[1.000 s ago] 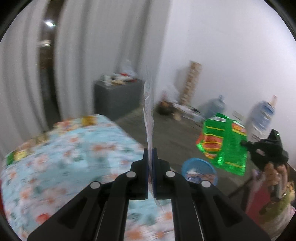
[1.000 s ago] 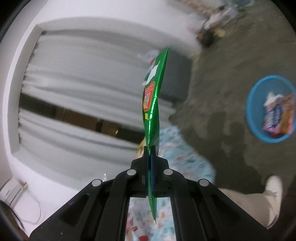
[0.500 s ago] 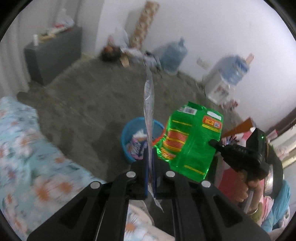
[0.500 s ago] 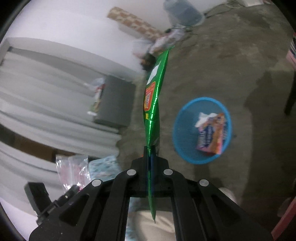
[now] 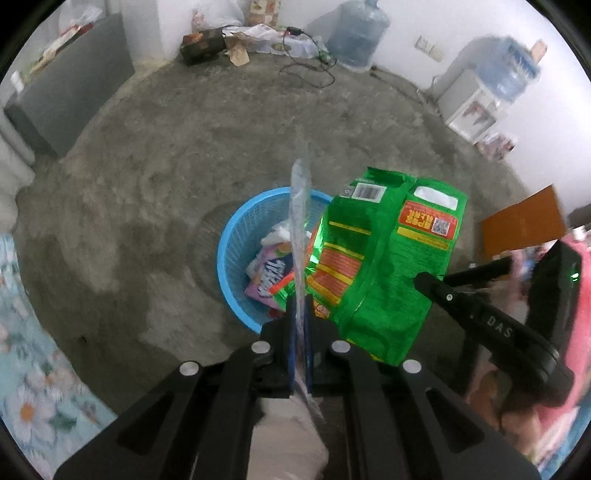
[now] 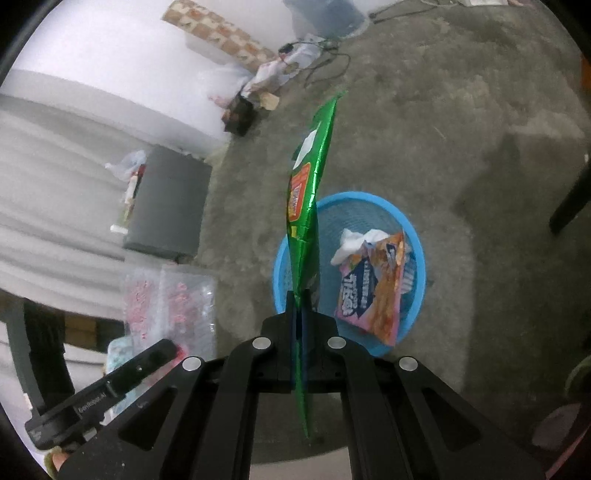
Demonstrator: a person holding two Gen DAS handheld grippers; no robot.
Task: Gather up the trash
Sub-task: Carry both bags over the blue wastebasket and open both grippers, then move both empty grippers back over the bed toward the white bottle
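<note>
My left gripper is shut on a clear plastic wrapper seen edge-on; the wrapper also shows in the right wrist view as a clear bag with pink print. My right gripper is shut on a green foil snack bag, which also shows in the left wrist view. Both are held above a blue plastic basket on the floor, also in the right wrist view. The basket holds a pink-and-orange snack packet and white crumpled paper.
The floor is bare grey concrete. A grey cabinet stands at the left, water bottles and clutter along the far wall. A flowered bedcover lies at the lower left. An orange board and dark chair leg are at the right.
Both grippers have swung from the bed and curtains down toward the floor. The blue basket has come from the far side to right under both held wrappers.
</note>
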